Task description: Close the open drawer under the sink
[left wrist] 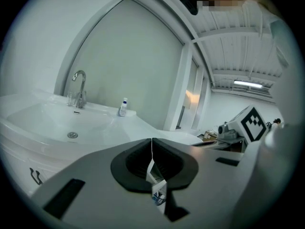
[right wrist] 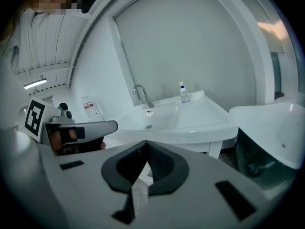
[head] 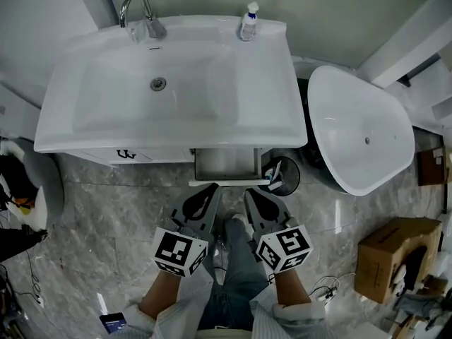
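Drawer (head: 226, 164): centre frame, open; probably stiff, easy-sliding; push front lip.
Left gripper (head: 211, 188): jaws together, empty.
Right gripper (head: 249, 193): together, empty.

Head view looked steeply down over sink (head: 159, 83). Both gripper views faced it from low, near front, sharing it.

Place: a bathroom
Signs: white sink (head: 106, 129) with tap (head: 135, 9), soap bottle (head: 248, 22), bathtub (head: 360, 129) at right, grey marble floor (head: 106, 210)

No legible text or labels.
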A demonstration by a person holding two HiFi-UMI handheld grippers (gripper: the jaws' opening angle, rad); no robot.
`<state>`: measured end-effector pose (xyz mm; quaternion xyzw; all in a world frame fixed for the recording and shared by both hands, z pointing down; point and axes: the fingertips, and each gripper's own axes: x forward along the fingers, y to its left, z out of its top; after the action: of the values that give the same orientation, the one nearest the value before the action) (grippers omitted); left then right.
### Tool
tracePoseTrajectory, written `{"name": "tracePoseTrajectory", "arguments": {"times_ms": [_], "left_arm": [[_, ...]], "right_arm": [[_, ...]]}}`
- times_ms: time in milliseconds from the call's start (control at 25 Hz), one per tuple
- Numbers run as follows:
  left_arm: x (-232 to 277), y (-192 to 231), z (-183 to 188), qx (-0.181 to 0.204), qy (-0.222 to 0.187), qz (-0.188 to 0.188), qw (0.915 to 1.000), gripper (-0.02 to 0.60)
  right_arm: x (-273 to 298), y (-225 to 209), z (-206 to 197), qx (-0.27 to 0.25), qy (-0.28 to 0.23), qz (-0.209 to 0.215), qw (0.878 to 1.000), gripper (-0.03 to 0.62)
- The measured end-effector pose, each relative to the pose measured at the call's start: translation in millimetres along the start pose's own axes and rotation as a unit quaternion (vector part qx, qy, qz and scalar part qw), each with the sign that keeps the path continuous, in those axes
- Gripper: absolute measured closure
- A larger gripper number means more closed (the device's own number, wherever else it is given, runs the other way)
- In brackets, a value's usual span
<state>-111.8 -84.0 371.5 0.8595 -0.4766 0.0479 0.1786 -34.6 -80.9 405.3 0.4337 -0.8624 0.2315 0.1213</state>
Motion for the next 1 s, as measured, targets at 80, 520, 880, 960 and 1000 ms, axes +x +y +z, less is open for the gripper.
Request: {"name": "tracePoseTrajectory", "arguments": {"times_ms": [80,520,880,960,1000], "left_arm": [[5,3,-15,-0.003,0.009,-0.001,1.0,0.565],[26,19,-89,-0.027,0.051,0.001,0.9984,0.565],[28,40,-150,-0.044,0.075,0.021,0.996,0.565],[28,41,-161,-0.047,0.081,0.022,0.9954,0.565],[29,41,-166,-0.048,0.083,0.023,0.9951,0.565]], "right_arm": [[6,-5,-10,0.007,0.006,-0.006,1.0,0.585],[37,-29,-70,0.02,0.039,-0.03,0.999,0.585],[53,-52,-118,0.041,0.058,-0.047,0.996,0.585],[56,-56,-127,0.042,0.059,-0.05,0.996,0.585],[57,-58,-131,0.043,0.06,-0.052,0.996,0.585]]}}
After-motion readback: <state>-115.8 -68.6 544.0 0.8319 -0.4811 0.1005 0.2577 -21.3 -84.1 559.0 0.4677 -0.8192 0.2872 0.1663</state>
